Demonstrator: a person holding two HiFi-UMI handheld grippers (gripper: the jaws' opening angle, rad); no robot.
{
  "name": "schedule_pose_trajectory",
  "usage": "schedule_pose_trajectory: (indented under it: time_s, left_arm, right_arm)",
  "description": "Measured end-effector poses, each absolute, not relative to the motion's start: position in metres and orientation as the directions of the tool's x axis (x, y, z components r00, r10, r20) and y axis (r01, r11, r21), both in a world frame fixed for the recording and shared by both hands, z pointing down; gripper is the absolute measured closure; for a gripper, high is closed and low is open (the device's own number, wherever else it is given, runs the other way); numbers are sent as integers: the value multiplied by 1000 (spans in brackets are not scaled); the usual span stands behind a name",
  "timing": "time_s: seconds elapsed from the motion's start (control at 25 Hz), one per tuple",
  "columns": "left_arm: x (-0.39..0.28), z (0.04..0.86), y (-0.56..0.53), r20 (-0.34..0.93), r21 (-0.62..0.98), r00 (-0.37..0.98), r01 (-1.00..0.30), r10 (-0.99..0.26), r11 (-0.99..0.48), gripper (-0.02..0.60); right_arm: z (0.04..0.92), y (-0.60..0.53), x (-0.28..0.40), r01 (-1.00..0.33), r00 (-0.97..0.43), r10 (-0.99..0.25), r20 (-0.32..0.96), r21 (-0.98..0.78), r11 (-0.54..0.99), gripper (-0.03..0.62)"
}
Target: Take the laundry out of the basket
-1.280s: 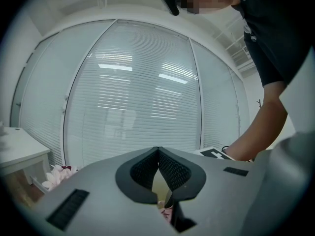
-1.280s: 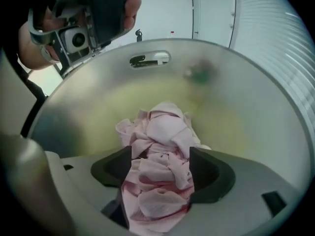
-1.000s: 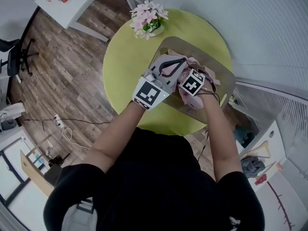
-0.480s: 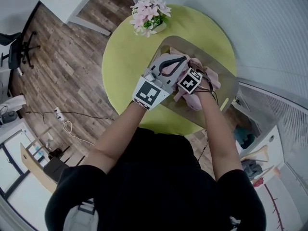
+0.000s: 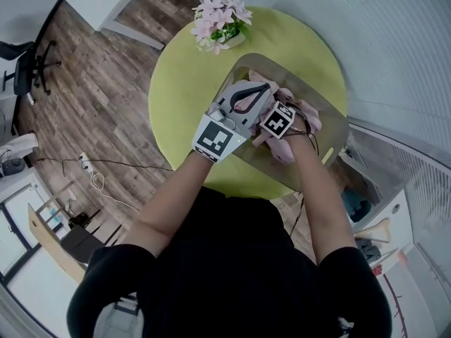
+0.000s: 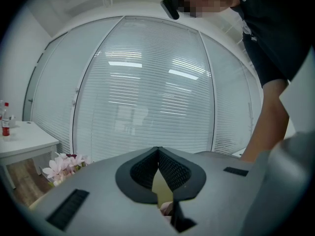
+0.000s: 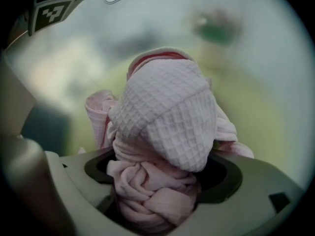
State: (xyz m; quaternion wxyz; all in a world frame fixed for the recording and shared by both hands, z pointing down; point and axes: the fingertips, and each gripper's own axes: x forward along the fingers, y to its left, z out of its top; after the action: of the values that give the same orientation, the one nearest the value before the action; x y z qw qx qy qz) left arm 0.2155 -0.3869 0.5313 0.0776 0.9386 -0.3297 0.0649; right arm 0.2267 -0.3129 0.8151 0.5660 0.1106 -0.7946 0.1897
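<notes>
Right gripper view: pink laundry (image 7: pixel 165 132) between jaws just opening wider

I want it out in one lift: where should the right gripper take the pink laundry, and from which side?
Probably take the pink laundry by its bunched, twisted middle, from straight above: the walls of the basket close off the sides. The right gripper, jaws just opened, straddles that bunch.

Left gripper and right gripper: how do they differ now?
The left gripper has its jaws together, empty; the right gripper has them wide, having just been opening, with pink laundry between. The left gripper points nearly level, the right gripper steeply down. Both are over the basket.
</notes>
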Motion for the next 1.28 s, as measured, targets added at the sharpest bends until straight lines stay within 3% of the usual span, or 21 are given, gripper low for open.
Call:
schedule_pose_trajectory:
  time_s: [0.28,0.84,1.28]
  left_arm:
    - [210,516,-387,148,97,753,-656,-641,-748,574]
    - [201,442,-357,37,74,740,-672,-671,-737,575]
    - [157,403,-321,-4,49,755,-655,-656,-754,575]
  right_arm:
    - [799,-310,235,-383,-327,67,942,-197,902,151]
    - [694,-311,254,-399,-335,-38,942,-106,911,154]
    - [629,-294,235,-428,-309,-82,948,-61,902,154]
